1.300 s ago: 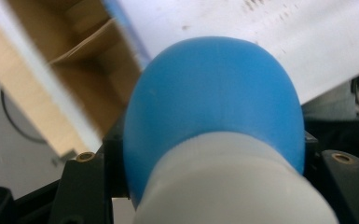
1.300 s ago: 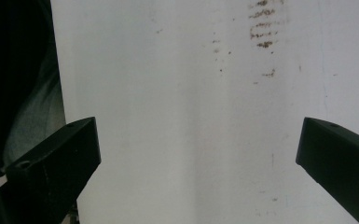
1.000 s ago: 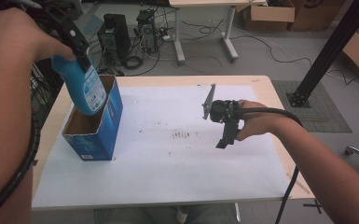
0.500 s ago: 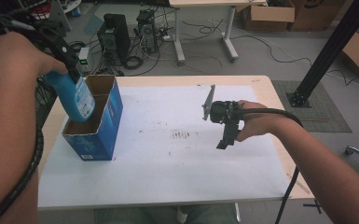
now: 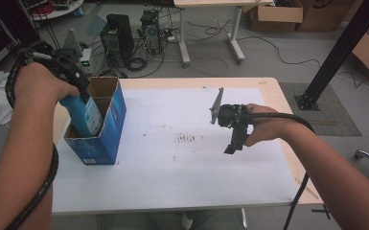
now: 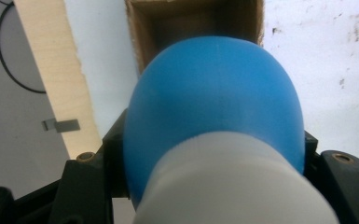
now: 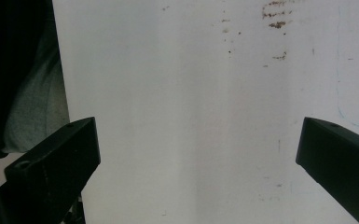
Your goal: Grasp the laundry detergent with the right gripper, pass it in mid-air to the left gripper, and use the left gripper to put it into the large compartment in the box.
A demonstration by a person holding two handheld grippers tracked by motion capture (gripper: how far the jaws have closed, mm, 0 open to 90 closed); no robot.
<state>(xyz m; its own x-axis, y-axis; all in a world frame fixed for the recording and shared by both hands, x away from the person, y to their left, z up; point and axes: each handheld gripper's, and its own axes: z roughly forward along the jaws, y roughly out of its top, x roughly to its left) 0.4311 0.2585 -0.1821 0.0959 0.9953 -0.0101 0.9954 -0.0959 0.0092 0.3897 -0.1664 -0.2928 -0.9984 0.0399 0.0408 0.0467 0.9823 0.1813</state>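
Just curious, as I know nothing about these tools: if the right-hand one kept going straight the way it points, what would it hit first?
Most likely the bare white table top: the right gripper points down at it with open fingers and nothing between.

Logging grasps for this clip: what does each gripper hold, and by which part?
The left gripper clamps a blue bottle at its top, just below the white cap, lower end inside the blue cardboard box. The right gripper holds nothing, jaws open.

Count on the table (image 5: 182,191): one blue bottle (image 5: 82,115), one blue cardboard box (image 5: 103,139). Hand-held grippers: two, left hand-held gripper (image 5: 72,79) and right hand-held gripper (image 5: 233,143).
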